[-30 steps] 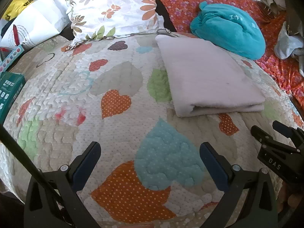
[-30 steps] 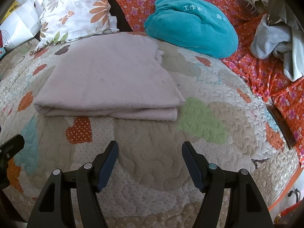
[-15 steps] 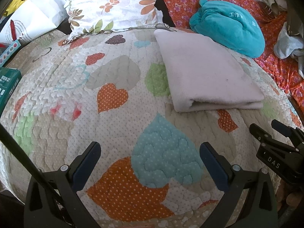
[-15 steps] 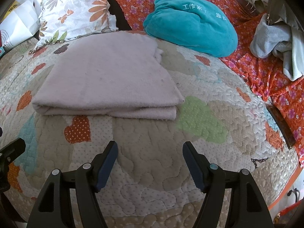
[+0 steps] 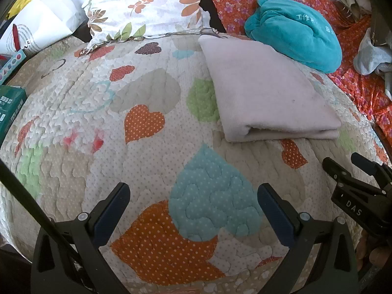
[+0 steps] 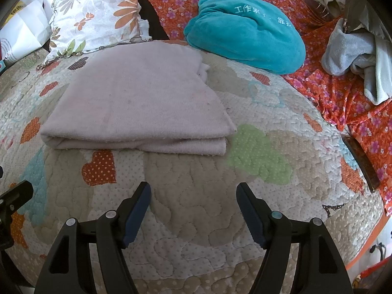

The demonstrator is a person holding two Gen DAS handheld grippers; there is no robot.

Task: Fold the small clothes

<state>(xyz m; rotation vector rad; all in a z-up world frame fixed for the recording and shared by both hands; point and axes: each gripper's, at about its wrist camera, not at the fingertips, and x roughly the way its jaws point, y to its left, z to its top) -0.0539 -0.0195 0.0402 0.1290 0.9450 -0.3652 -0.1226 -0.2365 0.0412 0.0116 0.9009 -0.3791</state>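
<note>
A pale pink folded cloth (image 5: 264, 93) lies flat on the heart-patterned quilt (image 5: 137, 122), its folded edge toward me; it also shows in the right wrist view (image 6: 139, 107). My left gripper (image 5: 193, 196) is open and empty, above the quilt, near and left of the cloth. My right gripper (image 6: 193, 196) is open and empty, just in front of the cloth's near edge. The right gripper's body shows at the right edge of the left wrist view (image 5: 360, 186).
A teal plush bundle (image 6: 245, 31) lies behind the cloth on an orange floral sheet (image 6: 355, 103). A floral pillow (image 6: 95, 14) sits at the back left. Grey clothing (image 6: 355, 54) is piled at the right. A green box (image 5: 9, 107) and white bag (image 5: 41, 27) are at the left.
Both grippers have drawn back slightly from the folded cloth and stayed open. The cloth has not moved.
</note>
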